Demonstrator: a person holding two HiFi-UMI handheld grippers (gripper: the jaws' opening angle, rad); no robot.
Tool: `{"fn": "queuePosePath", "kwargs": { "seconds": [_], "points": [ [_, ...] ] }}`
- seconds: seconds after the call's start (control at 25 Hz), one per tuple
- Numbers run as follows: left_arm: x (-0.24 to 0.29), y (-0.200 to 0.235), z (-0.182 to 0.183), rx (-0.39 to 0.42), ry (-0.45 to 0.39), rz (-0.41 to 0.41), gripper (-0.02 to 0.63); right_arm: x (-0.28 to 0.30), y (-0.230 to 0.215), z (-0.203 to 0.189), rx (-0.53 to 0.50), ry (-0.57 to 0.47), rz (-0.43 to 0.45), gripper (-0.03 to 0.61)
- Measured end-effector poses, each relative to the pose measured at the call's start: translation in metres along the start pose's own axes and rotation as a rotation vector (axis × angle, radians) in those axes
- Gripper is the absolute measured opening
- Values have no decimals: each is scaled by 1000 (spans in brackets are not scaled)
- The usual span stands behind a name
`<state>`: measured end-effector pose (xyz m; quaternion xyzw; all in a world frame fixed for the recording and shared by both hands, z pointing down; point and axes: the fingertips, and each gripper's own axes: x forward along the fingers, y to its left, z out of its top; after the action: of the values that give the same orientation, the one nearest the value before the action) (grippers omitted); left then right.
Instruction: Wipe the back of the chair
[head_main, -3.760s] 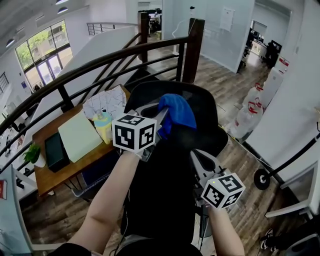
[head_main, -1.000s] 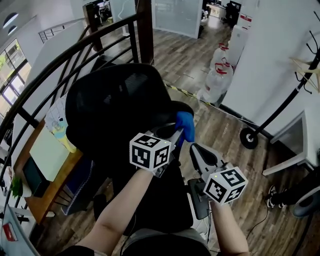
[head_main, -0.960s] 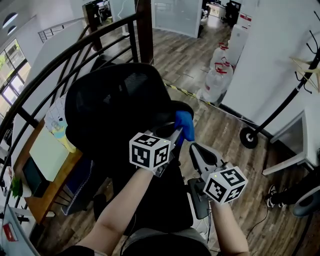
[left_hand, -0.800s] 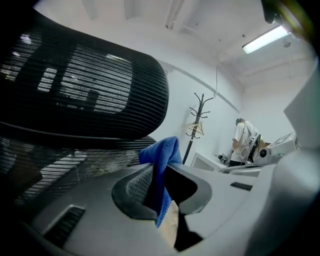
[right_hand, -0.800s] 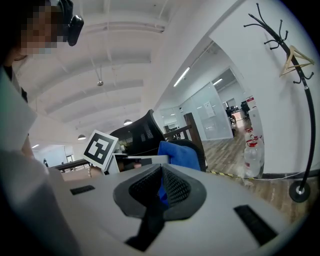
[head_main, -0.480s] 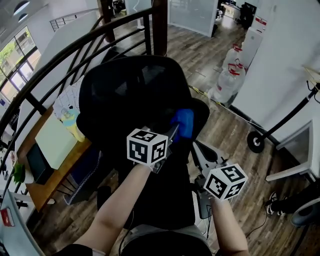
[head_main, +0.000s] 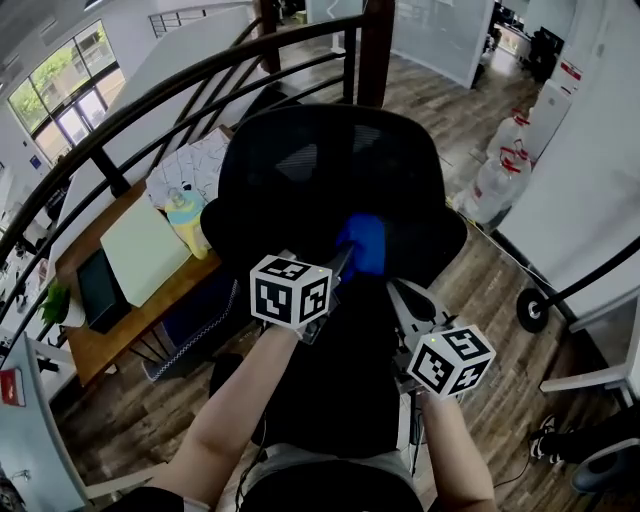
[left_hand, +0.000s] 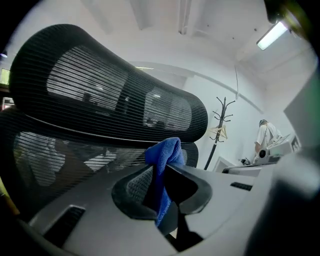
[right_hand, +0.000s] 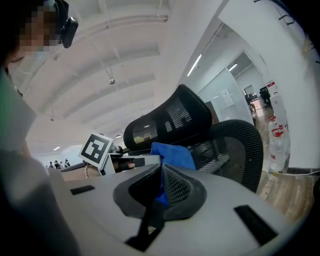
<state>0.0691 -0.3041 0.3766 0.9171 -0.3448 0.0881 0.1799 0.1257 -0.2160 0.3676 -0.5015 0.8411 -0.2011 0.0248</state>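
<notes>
Wiping seemed underway: the left gripper (left_hand: 161, 170) jaws pinched the blue cloth (left_hand: 163, 150), mesh chair back (head_main: 330, 170) just beyond, the right gripper (right_hand: 161, 172) jaws closed empty; another sweep was due.

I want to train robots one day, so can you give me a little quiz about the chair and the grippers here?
1. True or false: the left gripper has its jaws shut on the blue cloth.
2. Where is the cloth held? A) on the wooden desk B) at the black mesh chair back C) on the floor
3. Fill in: the cube on the left gripper bears black-and-white square ____.
Key: 1 true; 2 B; 3 markers.
</notes>
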Motion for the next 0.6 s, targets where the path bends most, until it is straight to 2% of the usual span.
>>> {"fn": "queuePosePath", "kwargs": {
  "seconds": [0.6],
  "points": [
    [-80,86,-4,-45,-36,226,64,44,56,-13,-15,56,127,29]
  ]
}}
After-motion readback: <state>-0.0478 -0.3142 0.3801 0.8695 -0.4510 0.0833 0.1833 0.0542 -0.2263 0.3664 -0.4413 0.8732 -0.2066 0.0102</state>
